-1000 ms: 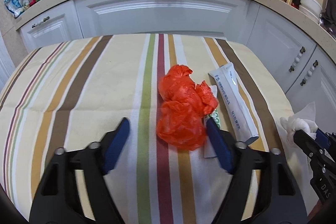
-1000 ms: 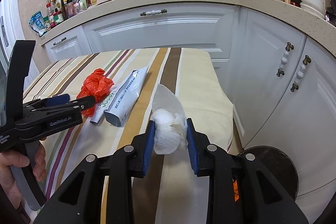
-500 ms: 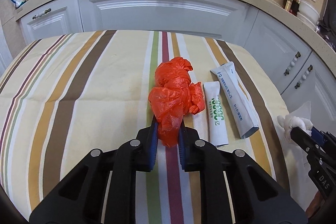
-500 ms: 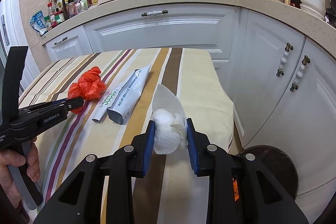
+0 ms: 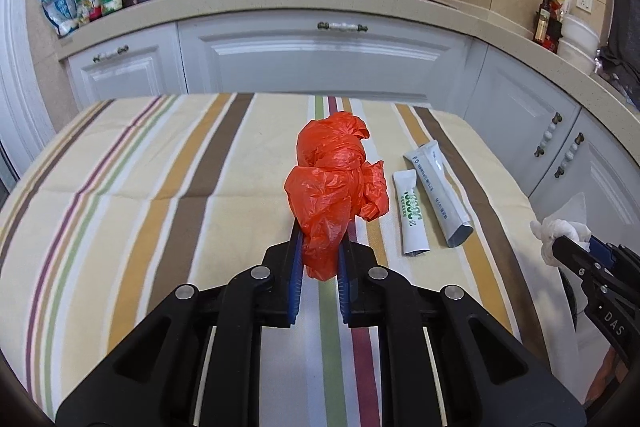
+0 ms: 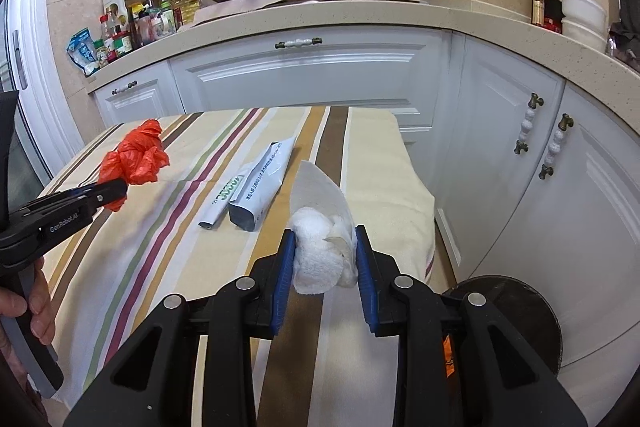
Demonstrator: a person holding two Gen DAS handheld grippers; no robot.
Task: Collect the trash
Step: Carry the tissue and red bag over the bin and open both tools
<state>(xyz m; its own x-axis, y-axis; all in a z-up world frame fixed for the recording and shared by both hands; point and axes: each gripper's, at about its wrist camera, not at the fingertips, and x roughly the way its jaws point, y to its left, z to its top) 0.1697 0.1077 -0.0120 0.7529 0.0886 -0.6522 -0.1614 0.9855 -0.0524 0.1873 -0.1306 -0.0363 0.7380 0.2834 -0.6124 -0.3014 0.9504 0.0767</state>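
In the left wrist view, the left gripper (image 5: pixel 318 263) is closed on the lower end of a crumpled orange plastic bag (image 5: pixel 334 187), its blue pads pressed into the plastic. The bag stands up from the fingers and appears lifted off the striped cloth of the desk (image 5: pixel 140 187). Two pieces of trash lie flat on the cloth to the right of the bag: a small white tube with green print (image 5: pixel 412 217) and, just beside it, a larger grey-white tube (image 5: pixel 438 193). At the right edge the right gripper (image 5: pixel 560 245) shows, holding white tissue (image 5: pixel 556 229) beyond the desk's right side.

In the right wrist view, the right gripper is clamped on the wad of white tissue, with a loose flap of paper rising behind it. It hangs over the right part of the desk, near a dark round bin (image 6: pixel 516 311) on the floor just past the edge. The two tubes lie side by side in the middle of the cloth, and the left gripper holds the orange bag above the cloth at the left.

Judging from this, two items are picked up but neither is dropped yet; the bin's inside cannot be seen. The two tubes remain to be collected.
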